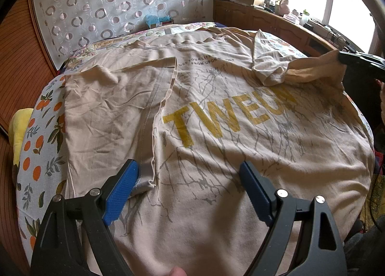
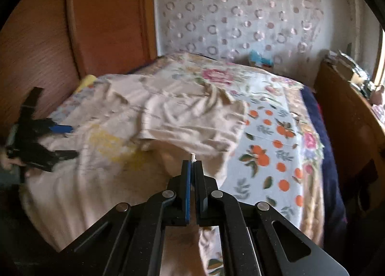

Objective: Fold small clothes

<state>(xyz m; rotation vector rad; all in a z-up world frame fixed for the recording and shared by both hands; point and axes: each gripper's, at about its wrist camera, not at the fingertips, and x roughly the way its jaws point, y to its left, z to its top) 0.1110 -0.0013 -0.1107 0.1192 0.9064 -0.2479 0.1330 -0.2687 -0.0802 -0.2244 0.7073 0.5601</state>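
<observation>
Nearest the left wrist camera, my left gripper (image 1: 190, 179) hangs with its blue pads spread wide above the lower part of a beige T-shirt (image 1: 216, 155), holding nothing, probably waiting its turn. The shirt lies print-up, yellow lettering showing, across a bedspread with oranges (image 1: 41, 146) on a bed. Its left side is already folded inward, a seam running down the fold. My right gripper (image 2: 192, 163) is pinched together on the shirt's right edge, a sliver of pale fabric showing between its tips. It lifts that edge off the bed, I judge to carry it inward for the matching fold.
</observation>
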